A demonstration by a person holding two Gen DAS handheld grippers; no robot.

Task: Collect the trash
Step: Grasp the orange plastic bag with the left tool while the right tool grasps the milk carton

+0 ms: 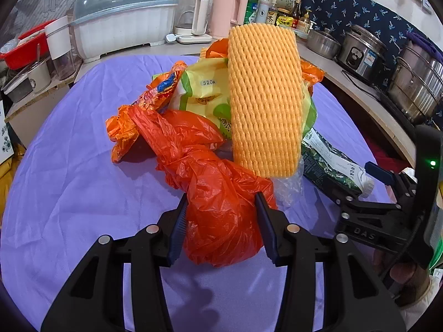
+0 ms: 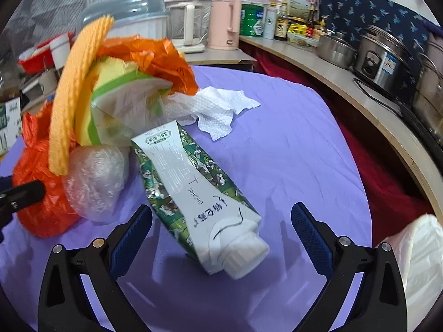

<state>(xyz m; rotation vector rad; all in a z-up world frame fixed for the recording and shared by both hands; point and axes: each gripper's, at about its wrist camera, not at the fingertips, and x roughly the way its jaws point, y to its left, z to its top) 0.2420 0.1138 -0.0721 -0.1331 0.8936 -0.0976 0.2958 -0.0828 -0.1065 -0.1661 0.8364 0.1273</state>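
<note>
While the purple cloth (image 1: 69,166) fills most of each view, one heap of trash sits in its middle. One shiny orange bag (image 1: 218,193) lies crumpled low in the left view, and the left gripper (image 1: 221,202) has its two blue pads pressed on both sides of it. One yellow foam net (image 1: 265,102) leans on top. One flattened green and white carton (image 2: 193,193) lies low in the right view between the wide-open jaws of the right gripper (image 2: 221,221), untouched. One white tissue (image 2: 218,108) lies behind it.
</note>
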